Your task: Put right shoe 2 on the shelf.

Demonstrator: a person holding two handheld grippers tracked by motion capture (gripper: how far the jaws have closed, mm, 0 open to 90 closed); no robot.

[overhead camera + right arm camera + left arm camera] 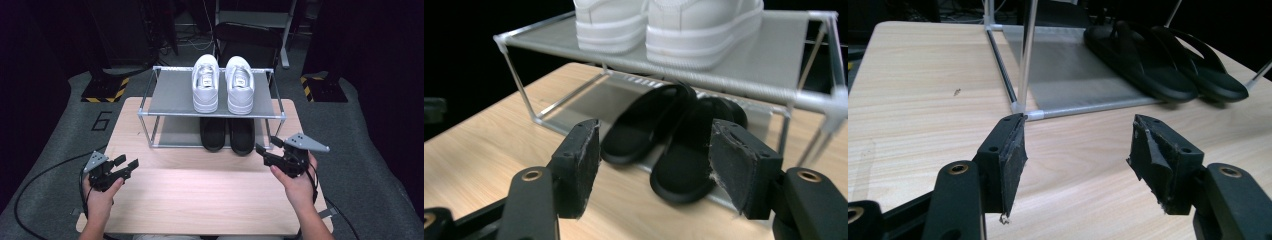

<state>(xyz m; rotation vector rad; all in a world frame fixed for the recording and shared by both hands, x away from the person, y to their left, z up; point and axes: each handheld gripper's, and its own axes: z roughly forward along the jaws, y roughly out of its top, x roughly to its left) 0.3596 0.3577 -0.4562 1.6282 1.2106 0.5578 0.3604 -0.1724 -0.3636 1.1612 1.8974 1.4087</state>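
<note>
Our right gripper [263, 148] hangs wide open and empty over the wooden table [200, 200], the black slippers [664, 140] just ahead of it on the rack's [165, 95] lower shelf, white sneakers [222, 82] above. Our left gripper [127, 162], open too, sits near the rack's corner. Grey floor [370, 165] surrounds us.

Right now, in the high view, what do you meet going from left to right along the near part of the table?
Left gripper → bare table → right gripper.
</note>
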